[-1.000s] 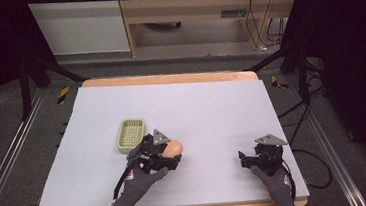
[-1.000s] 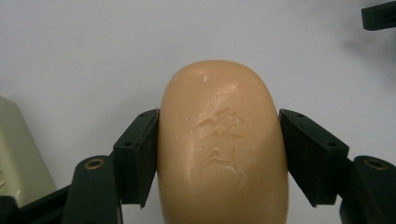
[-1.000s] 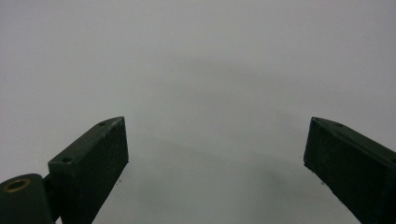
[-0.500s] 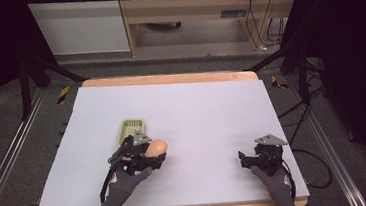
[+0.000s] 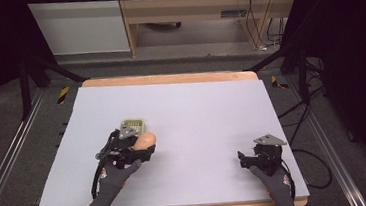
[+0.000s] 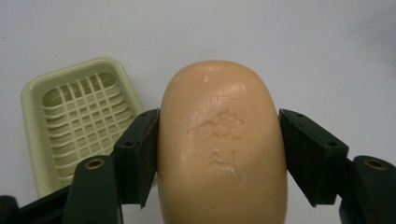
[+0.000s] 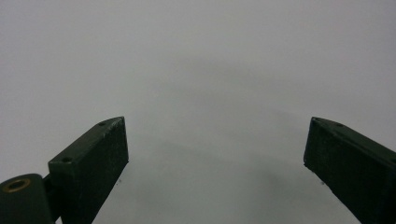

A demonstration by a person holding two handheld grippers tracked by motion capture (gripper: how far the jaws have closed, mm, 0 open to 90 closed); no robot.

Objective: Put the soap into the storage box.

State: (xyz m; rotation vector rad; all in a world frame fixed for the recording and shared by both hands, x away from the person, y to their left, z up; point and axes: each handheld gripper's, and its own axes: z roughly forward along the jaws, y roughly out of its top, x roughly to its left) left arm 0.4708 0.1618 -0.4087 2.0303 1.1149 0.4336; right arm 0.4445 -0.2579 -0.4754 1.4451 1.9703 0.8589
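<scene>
Peach-coloured soap bar, smooth and rounded, with a faint stamped mark on its top face, pinched between the two black jaws of the left gripper; one jaw pressed flat against each long side of the bar. Held near the front-left part of the pale grey table, above the surface, as seen from the high view. Just beyond and to the left of the bar in the left gripper view, a pale yellow-green soap dish with a slotted grid floor, lying flat on the table, its near corner hidden behind the left jaw. From above, the dish half covered by the gripper body, the soap beside its right edge; whether soap and dish touch, impossible to tell. Gloved left hand wrapped round the gripper handle, forearm coming in from the bottom edge.

Over on the front-right of the table, well apart from soap and dish, the right gripper, held low in a gloved right hand. Jaws spread wide in the right gripper view, with bare grey table surface between them
</scene>
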